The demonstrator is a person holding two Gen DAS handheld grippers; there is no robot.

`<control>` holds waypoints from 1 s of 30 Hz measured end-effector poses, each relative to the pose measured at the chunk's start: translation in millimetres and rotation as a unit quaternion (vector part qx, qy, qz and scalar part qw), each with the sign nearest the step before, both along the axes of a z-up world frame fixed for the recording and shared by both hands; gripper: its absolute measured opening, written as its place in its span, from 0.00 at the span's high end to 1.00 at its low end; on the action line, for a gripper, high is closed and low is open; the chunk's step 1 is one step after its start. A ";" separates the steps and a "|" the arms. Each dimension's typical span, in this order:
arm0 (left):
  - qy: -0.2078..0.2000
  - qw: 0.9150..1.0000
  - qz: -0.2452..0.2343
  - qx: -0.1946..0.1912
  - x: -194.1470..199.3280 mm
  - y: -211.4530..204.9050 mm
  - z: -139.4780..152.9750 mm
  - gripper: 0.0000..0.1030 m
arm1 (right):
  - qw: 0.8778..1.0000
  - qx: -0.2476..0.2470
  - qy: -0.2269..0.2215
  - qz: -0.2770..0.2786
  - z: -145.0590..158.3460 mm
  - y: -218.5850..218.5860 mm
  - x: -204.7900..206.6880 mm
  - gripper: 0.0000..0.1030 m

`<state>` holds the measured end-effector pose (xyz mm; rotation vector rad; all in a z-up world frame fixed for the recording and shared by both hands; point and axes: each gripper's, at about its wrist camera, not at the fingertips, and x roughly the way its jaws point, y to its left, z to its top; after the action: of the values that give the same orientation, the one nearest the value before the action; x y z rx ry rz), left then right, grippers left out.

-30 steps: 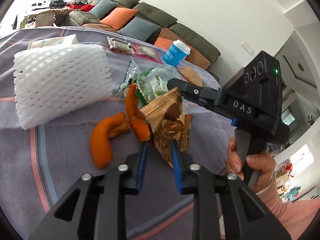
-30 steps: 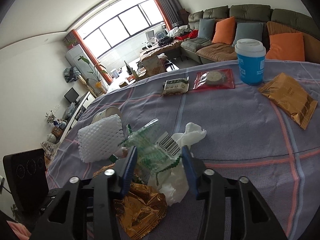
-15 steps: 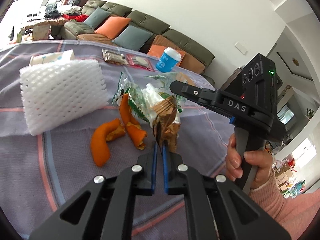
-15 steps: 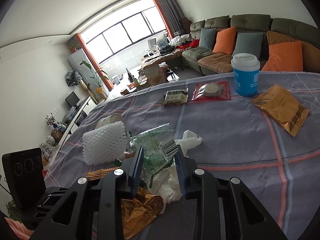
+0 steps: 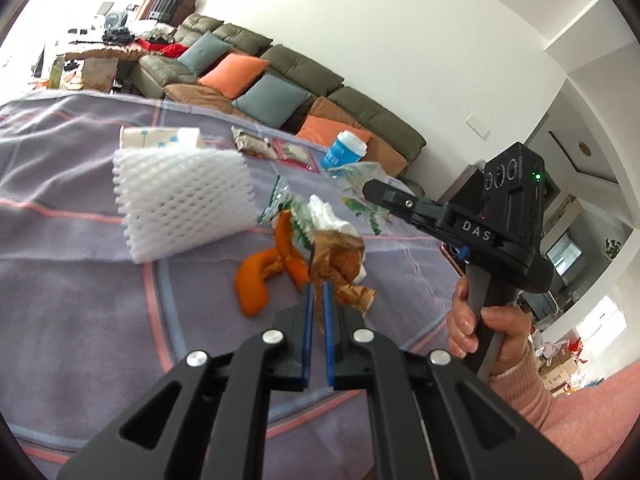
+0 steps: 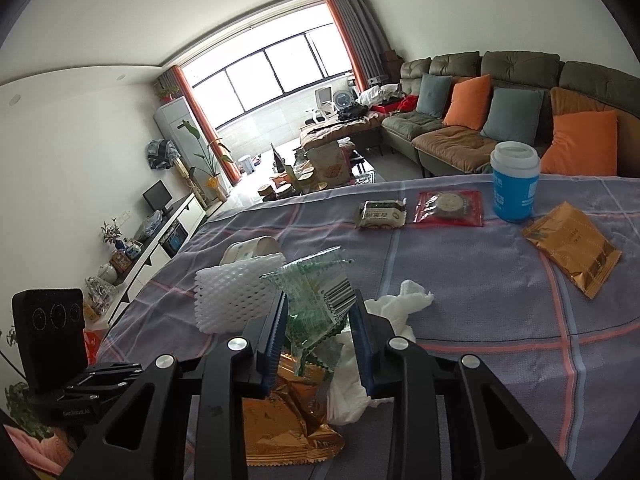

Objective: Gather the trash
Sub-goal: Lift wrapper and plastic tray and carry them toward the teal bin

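Note:
My left gripper (image 5: 317,302) is shut on a crumpled gold wrapper (image 5: 338,258), which it holds just above the striped cloth. Two orange peels (image 5: 256,280) lie to the left of it. A white tissue (image 5: 330,216) sits behind the wrapper. My right gripper (image 6: 320,320) is shut on a clear green wrapper with a barcode (image 6: 316,292), lifted off the table. Below its fingers show the gold wrapper (image 6: 288,420) and the tissue (image 6: 400,304). In the left wrist view a hand (image 5: 480,332) holds the right gripper (image 5: 374,191) at the right.
A white foam net (image 5: 184,200) lies at the left with a tissue box (image 5: 160,138) behind it. Further back on the table (image 6: 480,360) are a blue cup (image 6: 514,184), a gold packet (image 6: 572,248), a red packet (image 6: 448,208) and a green-white packet (image 6: 382,214). A sofa stands beyond.
The left jaws closed on the gold wrapper and drew it up and back from the peels. The right jaws narrowed onto the green wrapper and raised it.

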<state>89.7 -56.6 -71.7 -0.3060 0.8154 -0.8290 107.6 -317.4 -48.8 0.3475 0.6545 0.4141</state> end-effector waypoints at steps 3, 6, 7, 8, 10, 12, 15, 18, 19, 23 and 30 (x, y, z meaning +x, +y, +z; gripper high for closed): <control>0.017 1.000 -0.018 0.005 3.4 -4.7 -6.1 0.75 | 1.000 0.005 0.009 -0.001 -5.6 0.7 1.2 0.69; 0.019 0.999 -0.032 0.024 5.0 -18.9 -11.1 0.61 | 1.000 0.010 0.018 -0.002 -10.4 0.0 2.7 0.69; 0.021 0.999 -0.039 0.027 6.8 -25.7 -13.1 0.61 | 1.000 0.011 0.019 -0.002 -11.7 -0.6 2.8 0.70; 0.026 0.998 -0.045 0.031 9.2 -32.1 -15.3 0.61 | 1.000 0.013 0.020 -0.002 -12.3 -1.2 2.6 0.69; 0.035 0.998 -0.049 0.037 14.5 -43.1 -20.3 0.61 | 1.000 0.014 0.021 -0.003 -12.6 -1.9 2.4 0.69; 0.048 0.997 -0.053 0.037 18.8 -51.0 -25.4 0.63 | 1.000 0.015 0.021 -0.002 -13.0 -1.8 2.1 0.69; 0.062 0.996 -0.055 0.038 22.2 -56.3 -32.0 0.96 | 1.000 0.012 0.018 0.000 -12.1 -1.0 0.1 0.69; 0.045 0.997 -0.050 0.037 17.2 -54.4 -29.4 0.95 | 1.000 0.012 0.016 0.001 -10.4 0.5 -0.9 0.69; 0.039 0.997 -0.050 0.032 14.6 -51.4 -26.1 0.95 | 1.000 0.013 0.014 0.002 -9.4 1.1 -0.9 0.69; 0.014 0.999 -0.043 0.019 5.3 -36.7 -14.5 0.95 | 1.000 0.013 0.003 0.008 -1.9 6.7 -2.3 0.69; -0.013 1.000 0.002 0.009 -11.9 7.8 3.6 0.95 | 0.999 0.011 -0.021 0.035 14.4 28.5 -4.4 0.69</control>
<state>77.8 -48.8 -68.1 -0.2795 0.7976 -0.8196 103.2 -288.9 -34.4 0.3373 0.6222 0.4948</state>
